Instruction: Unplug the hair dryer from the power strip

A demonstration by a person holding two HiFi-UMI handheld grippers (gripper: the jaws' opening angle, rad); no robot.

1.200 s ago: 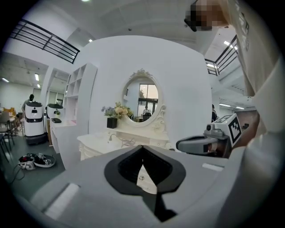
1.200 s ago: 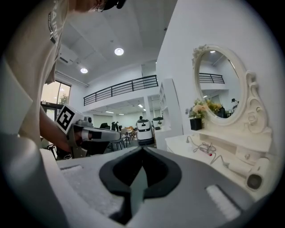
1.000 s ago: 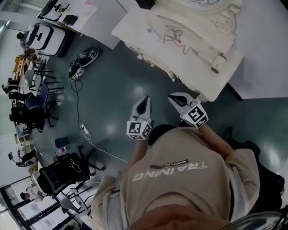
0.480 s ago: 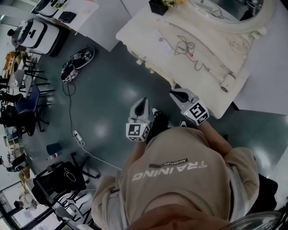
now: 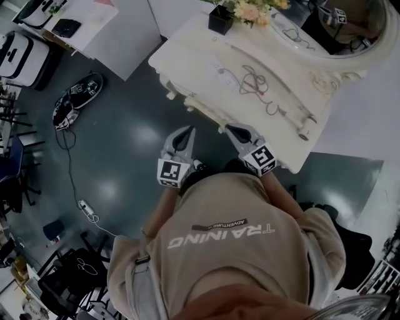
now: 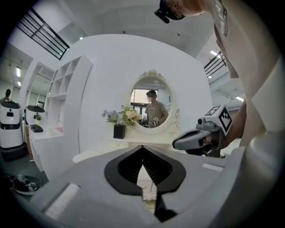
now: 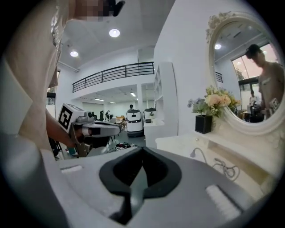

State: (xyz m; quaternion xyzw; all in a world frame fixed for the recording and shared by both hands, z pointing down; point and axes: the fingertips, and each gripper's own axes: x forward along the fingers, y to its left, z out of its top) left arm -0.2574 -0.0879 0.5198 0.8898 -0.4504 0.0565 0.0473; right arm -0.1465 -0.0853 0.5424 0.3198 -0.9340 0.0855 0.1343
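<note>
A white vanity table (image 5: 187,59) stands ahead, and a thin tangled cord (image 5: 253,84) lies on its top. Near the table's right end lies a white tube-shaped thing (image 5: 304,133), perhaps the hair dryer. I cannot make out a power strip on the table top. My left gripper (image 5: 187,132) and right gripper (image 5: 232,131) are held side by side just short of the table's front edge. Both are shut with nothing in them. The left gripper (image 6: 142,147) faces the oval mirror (image 6: 151,107). The right gripper (image 7: 142,149) points along the table, where the cord (image 7: 225,168) shows.
A black pot of flowers (image 5: 220,19) stands at the table's back, by the mirror (image 5: 337,28). On the dark floor to the left lie a power strip with its cable (image 5: 85,209) and a dark bundle (image 5: 78,97). An office chair (image 5: 69,275) stands behind me. A white cabinet (image 5: 119,25) stands left of the table.
I have walked closer to the vanity table, which now fills more of the head view. Both grippers moved forward with me and stayed shut.
</note>
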